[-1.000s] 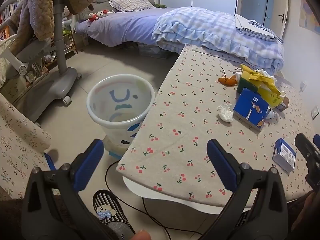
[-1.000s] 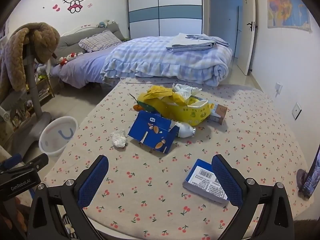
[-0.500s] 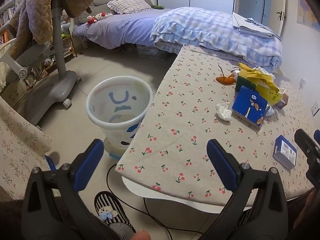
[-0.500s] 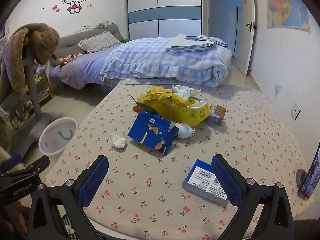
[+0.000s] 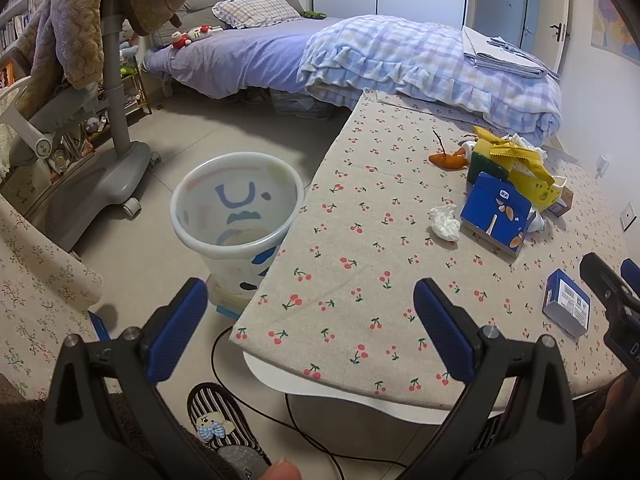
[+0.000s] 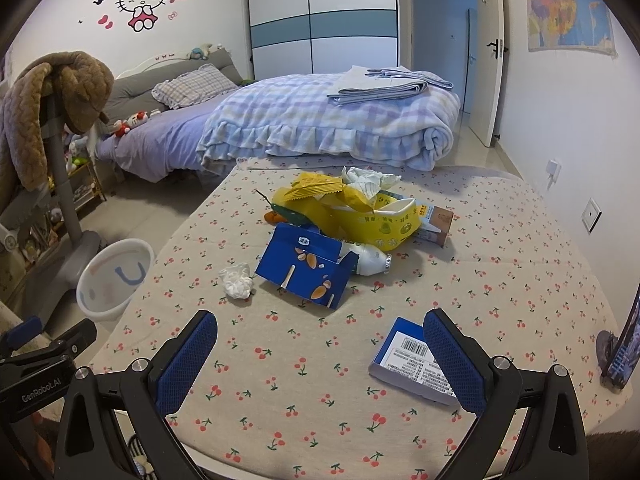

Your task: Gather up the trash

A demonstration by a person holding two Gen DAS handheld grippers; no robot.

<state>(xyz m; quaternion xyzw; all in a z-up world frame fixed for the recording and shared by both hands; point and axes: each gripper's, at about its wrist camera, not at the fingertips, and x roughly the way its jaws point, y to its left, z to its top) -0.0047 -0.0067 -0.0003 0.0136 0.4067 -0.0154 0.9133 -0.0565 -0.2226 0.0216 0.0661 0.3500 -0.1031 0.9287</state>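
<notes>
Presently both grippers empty, fingers spread wide, nothing collected

Trash pile [image 6: 352, 216] sits mid-tabletop [image 6: 520, 280]; bin [image 5: 236, 216] stands on floor beside its edge; right gripper [image 6: 320, 344] may clip small box [image 6: 412, 364]; left gripper [image 5: 312, 312] idle

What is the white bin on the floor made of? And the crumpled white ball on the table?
The bin looks like thin, frosted plastic: its printed marks show through the wall. The crumpled ball looks like soft tissue paper, matte and wrinkled, though it could be a napkin.
</notes>
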